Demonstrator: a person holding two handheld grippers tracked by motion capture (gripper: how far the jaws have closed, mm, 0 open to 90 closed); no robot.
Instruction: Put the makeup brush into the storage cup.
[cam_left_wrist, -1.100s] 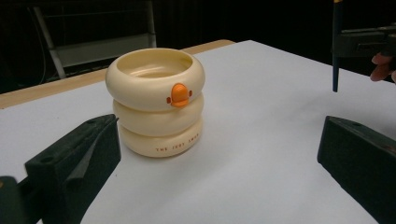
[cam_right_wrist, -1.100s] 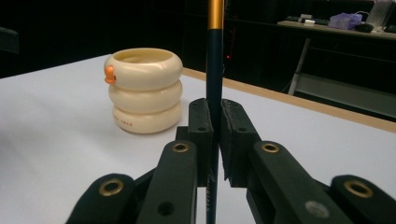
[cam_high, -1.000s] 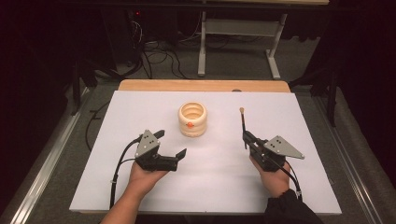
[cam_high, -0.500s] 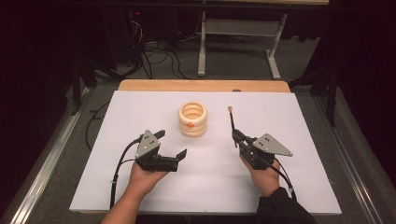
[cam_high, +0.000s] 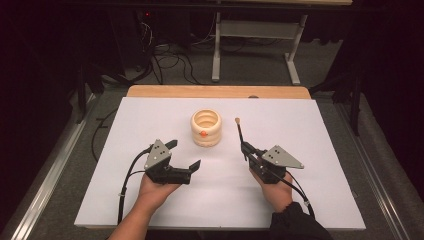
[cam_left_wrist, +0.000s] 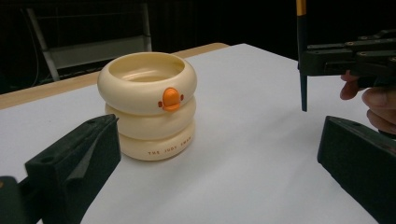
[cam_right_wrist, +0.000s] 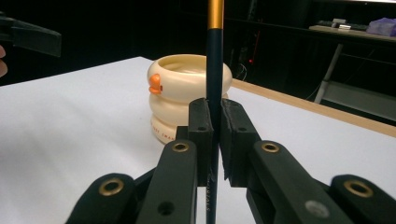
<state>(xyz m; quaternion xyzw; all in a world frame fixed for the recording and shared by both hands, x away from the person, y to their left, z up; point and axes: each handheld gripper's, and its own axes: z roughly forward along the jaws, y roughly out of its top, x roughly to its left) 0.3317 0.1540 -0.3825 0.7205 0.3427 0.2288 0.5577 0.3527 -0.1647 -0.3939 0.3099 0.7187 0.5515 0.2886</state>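
Observation:
A cream cup (cam_high: 206, 128) shaped like three stacked rings, with an orange beak on its side, stands upright on the white board (cam_high: 320, 150). My right gripper (cam_high: 246, 148) is shut on a thin dark stick (cam_high: 240, 133) with a gold band and a pale tip, held upright just right of the cup. In the right gripper view the pads (cam_right_wrist: 201, 135) clamp the stick (cam_right_wrist: 215, 56), with the cup (cam_right_wrist: 180, 100) behind it. My left gripper (cam_high: 184, 154) stands open with nothing between its fingers, near left of the cup (cam_left_wrist: 148, 107). The stick (cam_left_wrist: 302, 70) hangs above the board.
A wooden strip (cam_high: 215, 91) runs along the board's far edge. Beyond it stand a metal table frame (cam_high: 260, 35) and cables (cam_high: 165, 60) on the floor. Grey rails (cam_high: 50, 170) flank the board.
My right gripper has carried the stick to the left, closer to the cup. The left gripper has stayed where it was.

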